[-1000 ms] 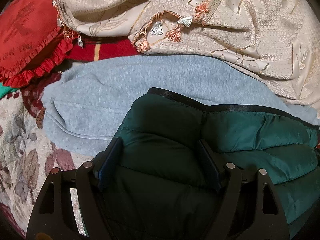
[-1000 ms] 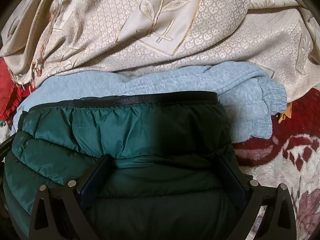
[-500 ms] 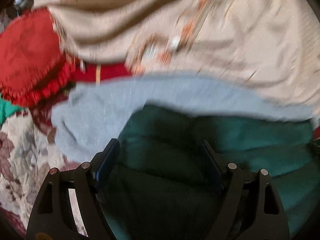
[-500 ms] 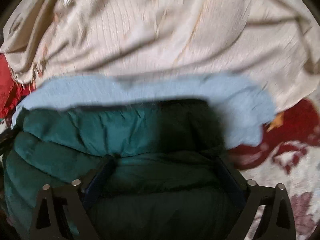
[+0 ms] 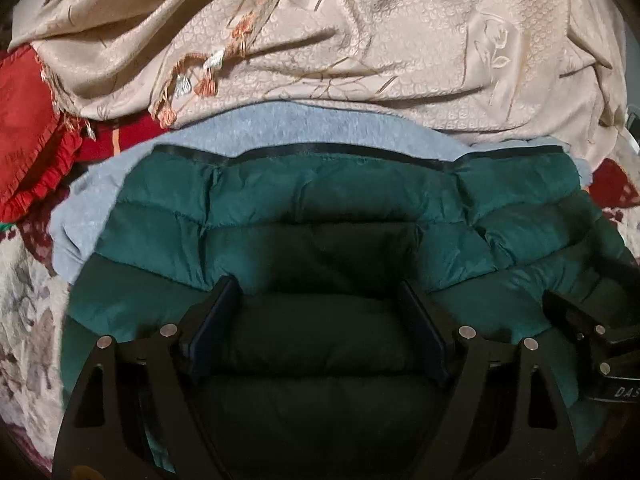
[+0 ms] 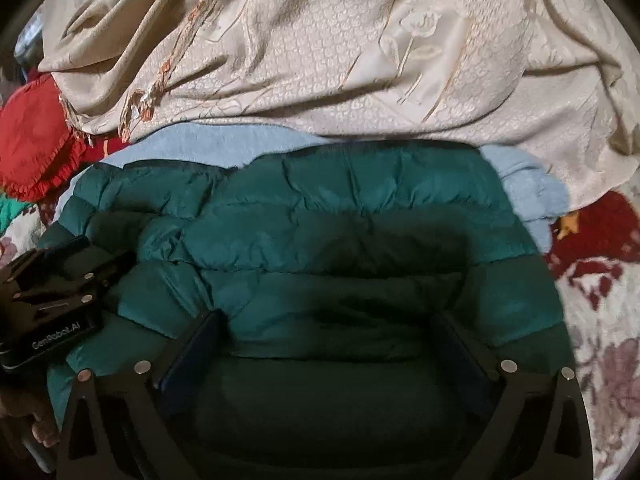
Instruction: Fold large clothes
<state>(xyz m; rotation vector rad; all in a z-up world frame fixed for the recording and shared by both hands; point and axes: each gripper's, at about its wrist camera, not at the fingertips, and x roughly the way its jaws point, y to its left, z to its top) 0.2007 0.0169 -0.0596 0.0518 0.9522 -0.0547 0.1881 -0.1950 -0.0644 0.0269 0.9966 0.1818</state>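
A dark green quilted puffer jacket (image 5: pixel 320 208) lies folded on top of a light blue fleece garment (image 5: pixel 288 128); it also fills the right wrist view (image 6: pixel 328 208). My left gripper (image 5: pixel 320 300) is open, its fingers pressed down on the jacket's near part. My right gripper (image 6: pixel 332 332) is open too, fingers wide apart on the jacket. Each gripper shows in the other's view: the right one at the right edge (image 5: pixel 592 332), the left one at the left edge (image 6: pixel 60 280). The blue fleece (image 6: pixel 528 188) sticks out on the right.
A beige embroidered cloth with tassels (image 5: pixel 360 40) is heaped behind the clothes. A red frilled cushion (image 5: pixel 28 128) lies at the left. A floral red and cream bedspread (image 6: pixel 600 300) is underneath. A hand (image 6: pixel 36 432) holds the left gripper.
Both grippers have pulled back and up, so more of the green jacket is in view. The jacket now covers more of the blue fleece. Each gripper has come into the other's view.
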